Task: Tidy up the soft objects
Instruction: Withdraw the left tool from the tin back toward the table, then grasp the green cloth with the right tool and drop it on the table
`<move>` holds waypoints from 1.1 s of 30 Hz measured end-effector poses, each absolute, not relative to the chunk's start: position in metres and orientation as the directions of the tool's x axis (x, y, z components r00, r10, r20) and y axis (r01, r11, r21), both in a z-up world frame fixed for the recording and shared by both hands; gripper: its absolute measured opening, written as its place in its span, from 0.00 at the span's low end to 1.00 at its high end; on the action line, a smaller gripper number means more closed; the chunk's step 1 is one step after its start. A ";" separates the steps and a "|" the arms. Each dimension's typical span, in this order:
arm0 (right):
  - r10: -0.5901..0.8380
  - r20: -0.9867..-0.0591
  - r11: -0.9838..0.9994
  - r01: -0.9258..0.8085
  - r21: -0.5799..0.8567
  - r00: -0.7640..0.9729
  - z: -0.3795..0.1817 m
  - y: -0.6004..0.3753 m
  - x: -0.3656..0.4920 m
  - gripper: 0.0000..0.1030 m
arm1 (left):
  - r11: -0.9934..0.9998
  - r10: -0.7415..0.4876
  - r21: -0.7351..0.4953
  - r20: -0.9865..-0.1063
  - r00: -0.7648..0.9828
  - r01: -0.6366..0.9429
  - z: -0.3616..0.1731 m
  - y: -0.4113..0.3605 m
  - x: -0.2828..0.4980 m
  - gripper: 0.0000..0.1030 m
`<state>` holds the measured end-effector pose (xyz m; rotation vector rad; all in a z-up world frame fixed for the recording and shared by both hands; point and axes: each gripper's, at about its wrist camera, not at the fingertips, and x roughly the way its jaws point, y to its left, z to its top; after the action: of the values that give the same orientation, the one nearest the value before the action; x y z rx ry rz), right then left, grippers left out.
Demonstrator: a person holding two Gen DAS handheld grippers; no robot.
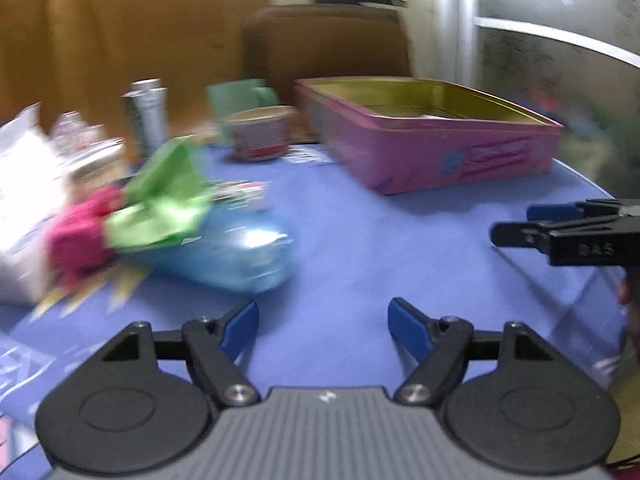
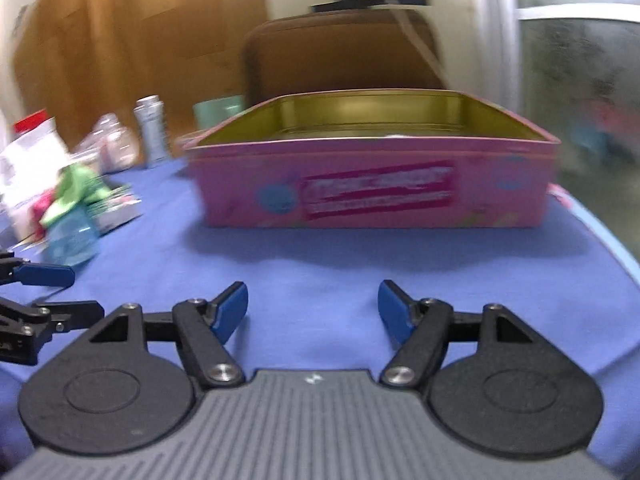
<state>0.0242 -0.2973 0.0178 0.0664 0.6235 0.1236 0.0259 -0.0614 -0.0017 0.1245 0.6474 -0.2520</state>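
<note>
A heap of soft things lies at the left of the blue tablecloth: a green cloth (image 1: 164, 196), a pink cloth (image 1: 80, 236) and a shiny blue packet (image 1: 236, 256). The same heap shows far left in the right wrist view, with the green cloth (image 2: 76, 192) over the blue packet (image 2: 72, 240). An open pink tin box (image 1: 432, 148) with a gold inside stands at the back right, straight ahead in the right wrist view (image 2: 376, 184). My left gripper (image 1: 322, 328) is open over bare cloth, right of the heap. My right gripper (image 2: 312, 312) is open in front of the box, nothing between its fingers.
A silver can (image 1: 146, 114), a green mug (image 1: 240, 98), a small round tub (image 1: 260, 132) and white bags (image 1: 24, 184) stand along the back left. A brown chair (image 2: 340, 56) sits behind the table. The table edge curves away at the right.
</note>
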 end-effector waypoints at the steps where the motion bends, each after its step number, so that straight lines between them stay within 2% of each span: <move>1: 0.163 -0.585 0.987 -0.125 0.104 0.795 0.019 -0.290 0.026 0.69 | 0.972 -0.168 0.032 -0.607 0.777 0.235 -0.002 -0.050 0.026 0.73; 2: 0.201 -0.593 0.979 -0.172 0.106 0.780 0.020 -0.278 0.028 0.65 | 0.981 -0.137 0.027 -0.603 0.786 0.192 -0.003 -0.036 0.027 0.73; 3: 0.232 -0.601 0.971 -0.214 0.103 0.765 0.021 -0.267 0.030 0.54 | 0.991 -0.095 0.022 -0.599 0.795 0.135 -0.003 -0.022 0.029 0.73; 4: 0.261 -0.608 0.962 -0.255 0.098 0.750 0.023 -0.255 0.032 0.38 | 0.997 -0.054 0.018 -0.597 0.800 0.081 -0.003 -0.009 0.031 0.72; 5: 0.298 -0.617 0.948 -0.303 0.101 0.729 0.026 -0.241 0.039 0.32 | 1.000 -0.019 0.007 -0.594 0.805 0.028 -0.003 0.004 0.032 0.72; 6: 0.333 -0.617 0.934 -0.339 0.113 0.713 0.030 -0.231 0.041 0.29 | 1.000 -0.006 -0.015 -0.591 0.807 -0.004 -0.003 0.015 0.032 0.71; 10: 0.455 -0.552 0.879 -0.452 0.152 0.699 0.054 -0.183 0.066 0.30 | 0.982 -0.075 -0.185 -0.550 0.832 -0.033 -0.002 0.050 0.026 0.71; 15: 0.508 -0.544 0.840 -0.524 0.141 0.668 0.060 -0.118 0.107 0.34 | 0.983 -0.072 -0.181 -0.542 0.837 -0.033 -0.004 0.049 0.023 0.71; 16: 0.507 -0.553 0.838 -0.529 0.134 0.661 0.058 -0.109 0.112 0.31 | 0.982 -0.074 -0.186 -0.540 0.838 -0.033 -0.004 0.050 0.020 0.71; 17: 0.502 -0.567 0.838 -0.530 0.130 0.654 0.055 -0.104 0.116 0.23 | 0.981 -0.079 -0.193 -0.537 0.840 -0.031 -0.004 0.051 0.020 0.71; 18: 0.497 -0.572 0.841 -0.524 0.132 0.653 0.055 -0.103 0.117 0.03 | 0.979 -0.083 -0.200 -0.534 0.841 -0.030 -0.007 0.052 0.017 0.71; 26: 0.445 -0.518 0.886 -0.444 0.135 0.730 0.064 -0.168 0.064 0.03 | 0.977 -0.097 -0.214 -0.532 0.841 -0.023 -0.009 0.055 0.022 0.72; 30: 0.353 -0.557 0.930 -0.346 0.123 0.752 0.050 -0.213 0.036 0.04 | 0.956 -0.229 -0.278 -0.504 0.833 0.095 -0.005 0.046 0.018 0.72; 33: 0.302 -0.607 0.949 -0.295 0.116 0.735 0.037 -0.240 0.020 0.10 | 0.933 -0.341 -0.287 -0.522 0.782 0.216 0.000 0.014 0.022 0.72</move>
<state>0.0201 -0.2404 0.0371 0.0117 0.6697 0.3282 0.0219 0.0143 -0.0004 -0.2167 0.6022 -0.3033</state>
